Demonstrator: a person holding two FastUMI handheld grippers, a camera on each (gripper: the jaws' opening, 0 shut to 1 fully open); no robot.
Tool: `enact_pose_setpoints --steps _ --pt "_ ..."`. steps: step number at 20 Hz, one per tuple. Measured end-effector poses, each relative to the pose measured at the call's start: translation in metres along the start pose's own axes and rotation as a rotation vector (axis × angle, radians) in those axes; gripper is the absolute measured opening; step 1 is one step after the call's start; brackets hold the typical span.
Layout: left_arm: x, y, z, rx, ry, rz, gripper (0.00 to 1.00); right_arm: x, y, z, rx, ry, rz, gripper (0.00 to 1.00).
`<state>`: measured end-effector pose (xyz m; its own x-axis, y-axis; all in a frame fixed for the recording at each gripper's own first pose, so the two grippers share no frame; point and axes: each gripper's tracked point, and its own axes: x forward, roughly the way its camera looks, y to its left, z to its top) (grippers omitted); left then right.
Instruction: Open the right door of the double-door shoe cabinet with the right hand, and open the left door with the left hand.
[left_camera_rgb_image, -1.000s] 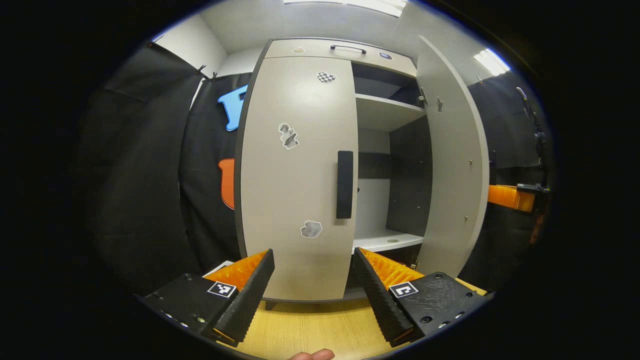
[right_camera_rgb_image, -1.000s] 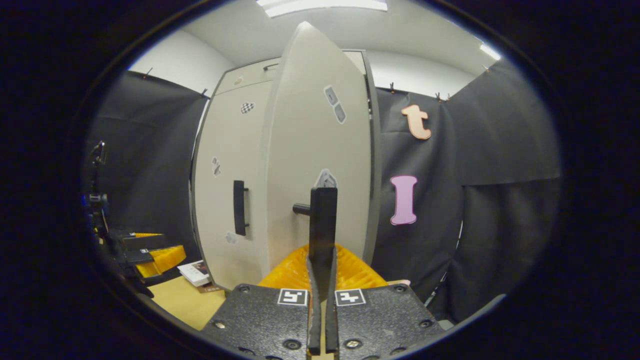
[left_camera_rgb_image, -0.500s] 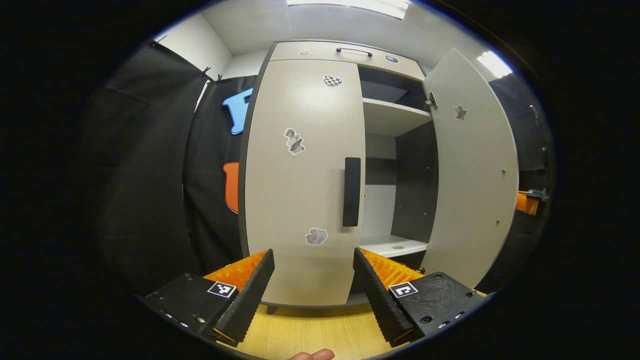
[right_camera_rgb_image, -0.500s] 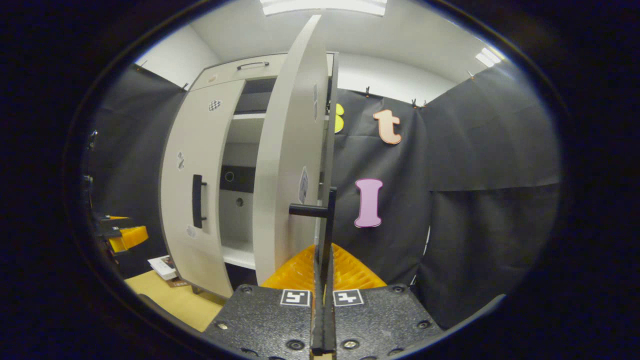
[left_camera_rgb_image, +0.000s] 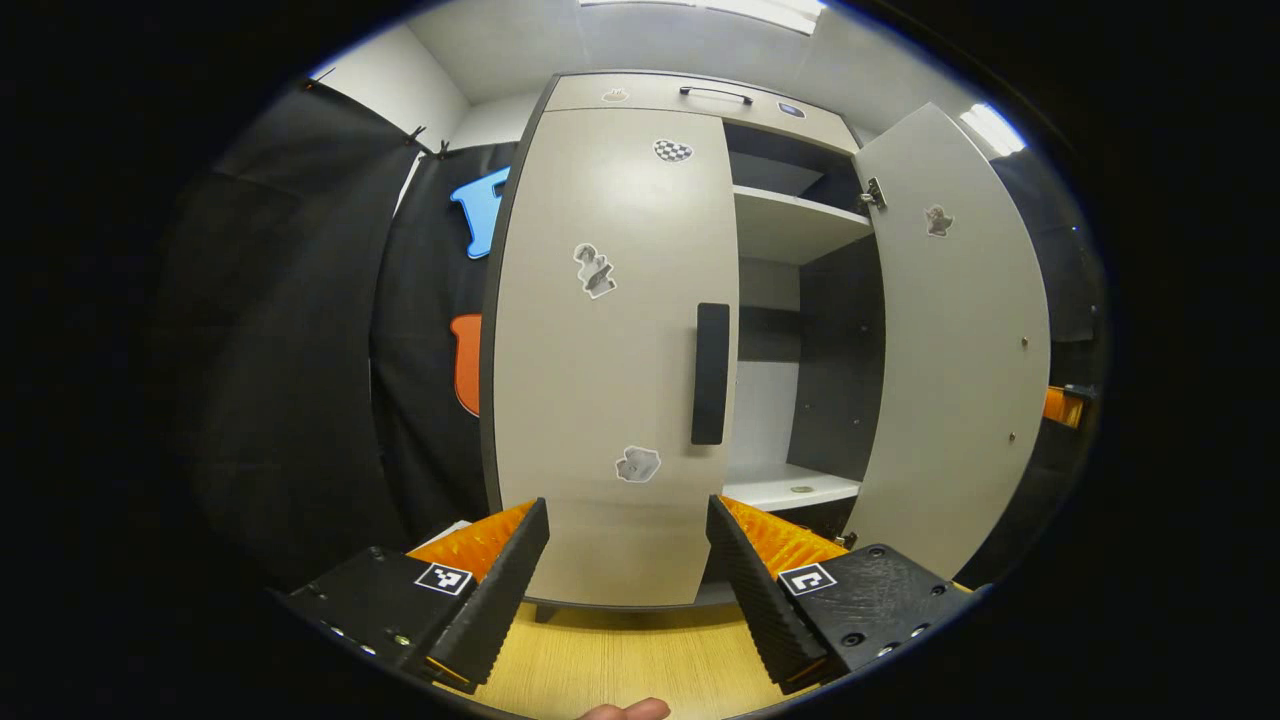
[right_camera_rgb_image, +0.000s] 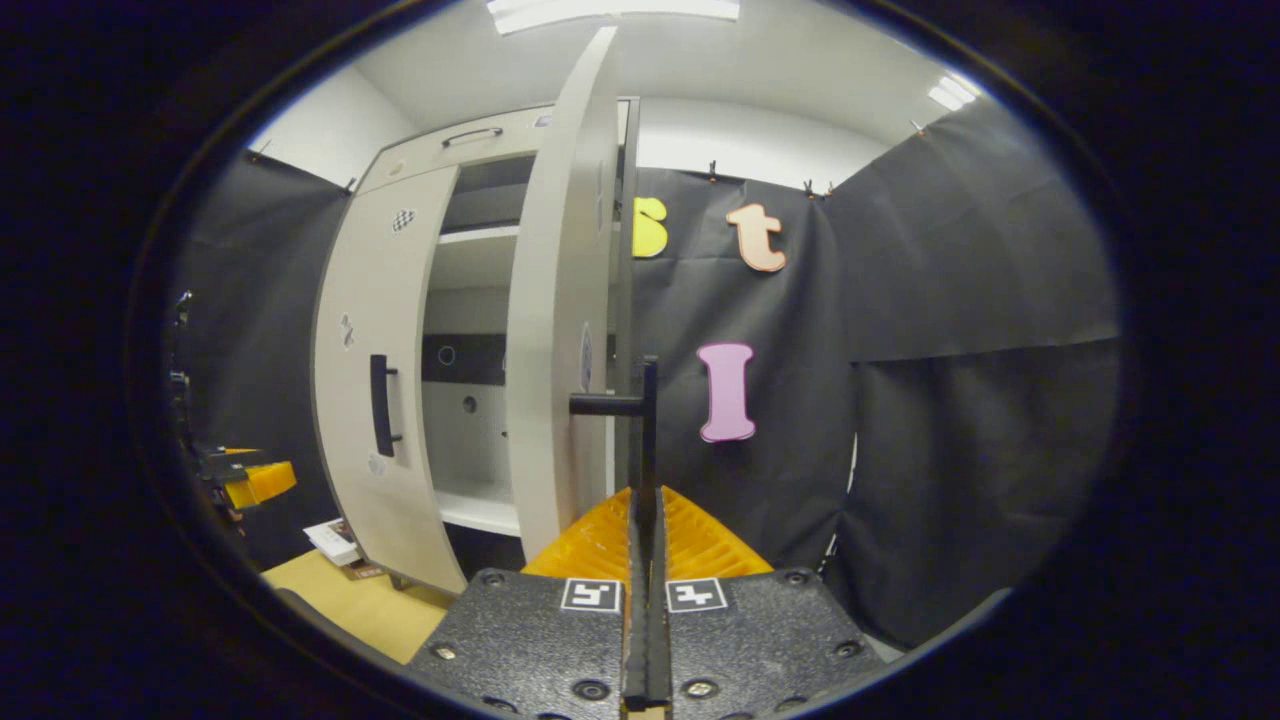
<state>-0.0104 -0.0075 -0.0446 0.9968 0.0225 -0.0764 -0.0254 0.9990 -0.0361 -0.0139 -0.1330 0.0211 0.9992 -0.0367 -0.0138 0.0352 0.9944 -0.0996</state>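
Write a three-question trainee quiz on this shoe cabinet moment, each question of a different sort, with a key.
1. True or false: the left door is closed.
2. Multiple choice: what is the right gripper shut on? A) the right door's handle B) a shelf edge C) nothing
3. Fill in: the left gripper faces the left door's handle with its jaws ____.

Key: 1 true. 2 A; the right door stands swung wide, showing the shelf inside. 3 open.
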Motion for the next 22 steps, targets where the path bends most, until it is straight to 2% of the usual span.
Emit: enact_pose_setpoints --steps 2,3,6,10,13,15,16,17,18,20,22 --pt "-0.002 0.008 -0.002 0.009 0.003 0.021 0.95 -0.029 0.001 0.000 -0.043 -0.008 -0.040 0.04" --pt "-0.003 0.009 -0.006 0.002 0.022 0.024 0.95 -0.045 0.011 0.004 -0.049 -0.020 -0.030 0.04" --pt "-0.001 -0.003 0.004 -0.047 -0.002 -0.020 0.95 -0.067 0.064 0.028 -0.036 -0.098 0.093 0.04" --pt "0.003 -0.010 0.015 -0.037 -0.019 -0.036 0.95 -0.039 0.105 0.013 0.016 -0.081 0.164 0.04" --pt "0.003 -0.011 0.017 -0.001 -0.038 -0.034 0.95 -0.011 0.113 -0.010 0.025 -0.042 0.132 0.04" --pt "0.005 -0.013 0.016 0.009 -0.044 -0.038 0.95 0.000 0.119 -0.017 0.003 -0.038 0.128 0.25" --pt "0.008 -0.015 0.020 0.007 -0.059 -0.047 0.95 0.003 0.121 -0.020 -0.001 -0.034 0.128 0.42" --pt "0.013 -0.019 0.024 0.000 -0.073 -0.061 0.95 0.004 0.127 -0.023 0.007 -0.032 0.145 0.53" --pt "0.018 -0.024 0.028 -0.006 -0.079 -0.077 0.95 0.004 0.133 -0.021 0.026 -0.041 0.168 0.82" --pt "0.033 -0.031 0.039 -0.011 -0.086 -0.091 0.95 0.004 0.131 -0.017 0.038 -0.057 0.163 1.00" --pt "0.054 -0.041 0.053 -0.007 -0.096 -0.106 0.95 0.005 0.123 -0.015 0.022 -0.065 0.135 1.00"
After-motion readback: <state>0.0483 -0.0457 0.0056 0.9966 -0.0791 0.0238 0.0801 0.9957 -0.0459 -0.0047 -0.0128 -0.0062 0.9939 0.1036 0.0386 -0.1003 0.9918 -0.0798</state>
